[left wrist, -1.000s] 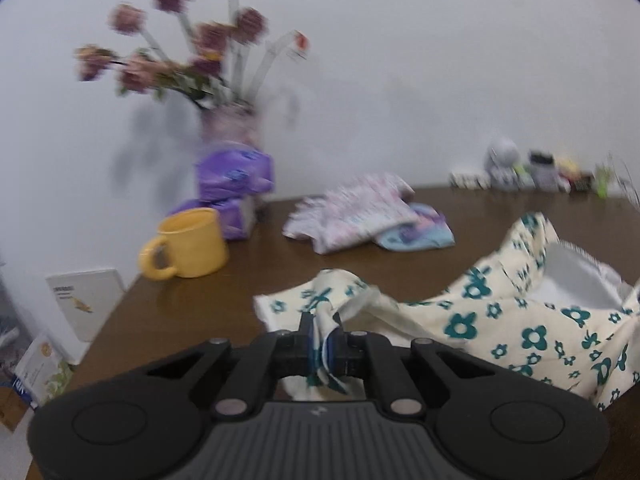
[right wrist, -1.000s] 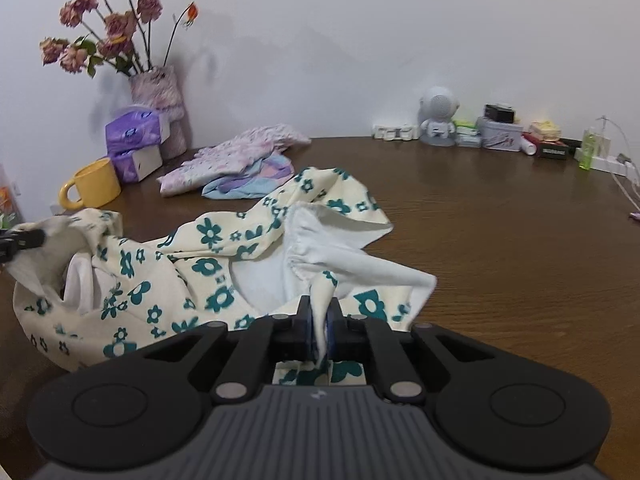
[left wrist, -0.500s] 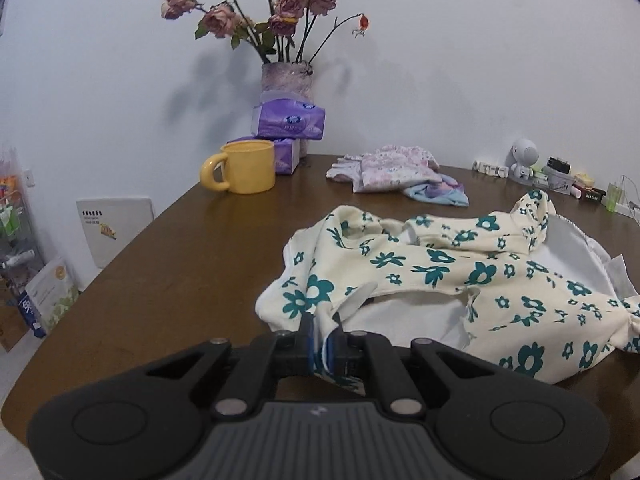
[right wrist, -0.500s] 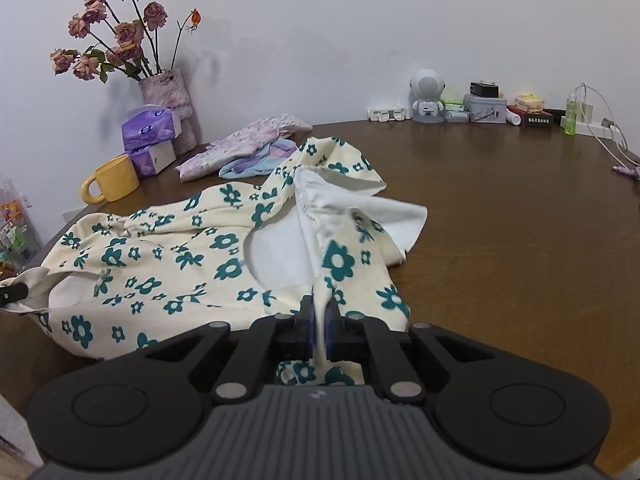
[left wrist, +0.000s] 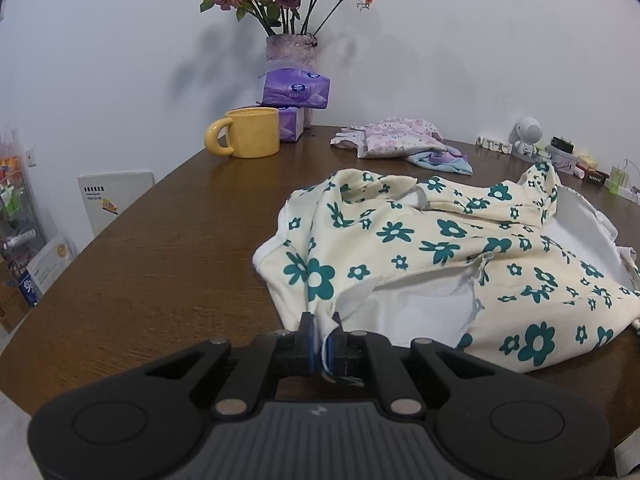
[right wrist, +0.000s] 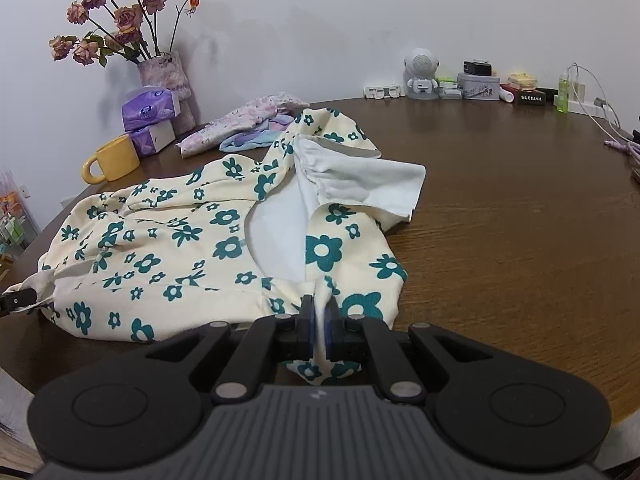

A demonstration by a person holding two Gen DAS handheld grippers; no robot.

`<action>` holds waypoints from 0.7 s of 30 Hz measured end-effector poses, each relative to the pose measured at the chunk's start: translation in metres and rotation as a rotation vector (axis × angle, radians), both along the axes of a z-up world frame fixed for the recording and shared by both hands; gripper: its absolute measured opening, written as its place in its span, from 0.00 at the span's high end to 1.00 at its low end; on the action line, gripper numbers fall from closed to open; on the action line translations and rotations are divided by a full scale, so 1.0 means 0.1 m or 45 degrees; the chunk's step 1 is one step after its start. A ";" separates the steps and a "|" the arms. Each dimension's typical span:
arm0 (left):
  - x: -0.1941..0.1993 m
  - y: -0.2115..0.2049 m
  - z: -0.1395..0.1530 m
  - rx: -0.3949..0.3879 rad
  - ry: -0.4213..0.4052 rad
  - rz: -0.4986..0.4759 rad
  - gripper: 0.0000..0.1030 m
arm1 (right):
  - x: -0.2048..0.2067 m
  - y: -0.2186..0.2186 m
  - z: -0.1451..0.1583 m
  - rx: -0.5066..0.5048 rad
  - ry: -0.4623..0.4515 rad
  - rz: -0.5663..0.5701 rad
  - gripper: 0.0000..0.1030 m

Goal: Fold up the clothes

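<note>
No writing is legible: the purple tissue packs carry a blue oval logo too small to read, and the dark box by the wall has unreadable white characters. The floral garment lies spread on the brown counter. The left hand-held gripper and right hand-held gripper each pinch its near edge.
</note>
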State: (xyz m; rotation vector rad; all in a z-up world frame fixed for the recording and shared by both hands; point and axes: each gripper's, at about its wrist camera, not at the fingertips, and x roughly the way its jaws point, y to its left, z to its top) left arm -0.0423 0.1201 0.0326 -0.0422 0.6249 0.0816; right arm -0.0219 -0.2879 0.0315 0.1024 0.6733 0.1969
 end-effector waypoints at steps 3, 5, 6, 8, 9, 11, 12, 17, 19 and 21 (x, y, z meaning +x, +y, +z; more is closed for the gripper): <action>0.03 -0.03 -0.01 0.017 0.015 -0.022 0.94 | 0.00 0.02 -0.01 -0.017 0.012 0.016 0.96; 0.05 -0.05 -0.01 -0.006 0.022 -0.020 0.89 | 0.02 0.04 -0.01 -0.030 0.017 0.021 0.91; 0.07 -0.05 0.00 -0.024 0.026 -0.021 0.86 | 0.03 0.05 -0.01 -0.029 0.015 0.024 0.91; 0.05 -0.02 0.09 -0.067 0.002 -0.035 0.69 | 0.05 0.04 0.03 -0.012 0.011 0.024 0.86; 0.04 0.00 0.13 -0.087 -0.012 -0.041 0.64 | 0.04 0.02 0.06 0.010 0.004 0.025 0.77; 0.02 0.06 0.29 -0.112 -0.077 -0.050 0.47 | 0.06 -0.06 0.17 0.055 -0.021 0.024 0.60; 0.04 0.10 0.37 -0.112 -0.106 -0.047 0.45 | 0.08 -0.09 0.22 0.069 -0.036 0.022 0.59; 0.29 0.22 0.63 -0.099 -0.158 -0.025 0.39 | 0.40 -0.26 0.44 0.069 -0.065 -0.003 0.55; 0.45 0.23 0.65 -0.085 -0.146 -0.033 0.39 | 0.57 -0.27 0.47 0.054 -0.059 -0.009 0.54; 0.62 0.23 0.63 -0.075 -0.119 -0.044 0.39 | 0.72 -0.22 0.48 0.024 -0.053 0.004 0.54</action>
